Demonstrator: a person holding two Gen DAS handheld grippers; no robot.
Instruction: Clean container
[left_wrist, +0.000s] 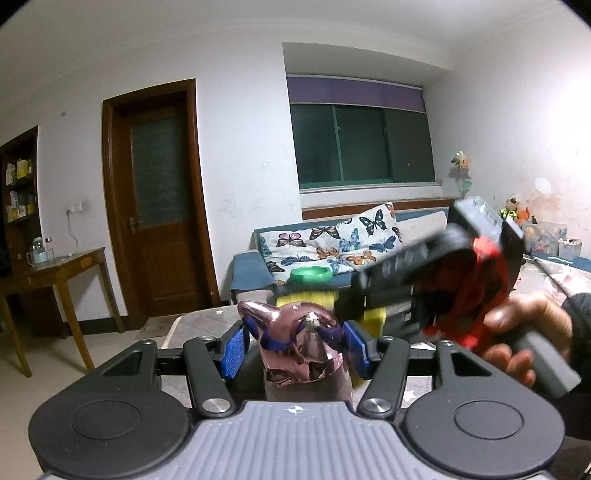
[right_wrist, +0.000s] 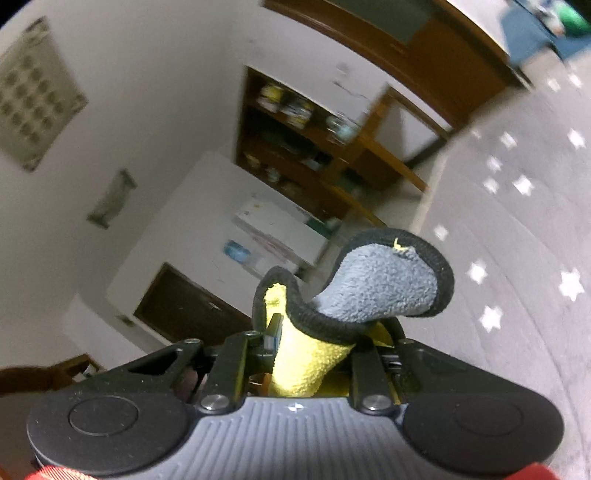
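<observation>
Two grippers at work, one per hand. Left gripper (left_wrist: 295, 345) pinches a shiny pink container (left_wrist: 301, 350) between its blue pads (left_wrist: 233, 350), pressed on either side. The container sits straight ahead of the fingers, its top toward the camera; likely gripped there to steady it for wiping.

Right gripper (right_wrist: 314, 343) is closed on a cloth (right_wrist: 380, 291), yellow on one face, grey on the other, dark-edged. The loose end flops forward past the fingertips, probably left free as the wiping surface.

From the left camera, the right gripper and a hand (left_wrist: 524, 343) gripping its handle sit up and to the right of the container, blurred. The yellow cloth shows just behind the container; contact cannot be told. Grey star-patterned table (right_wrist: 517, 258) lies below.
</observation>
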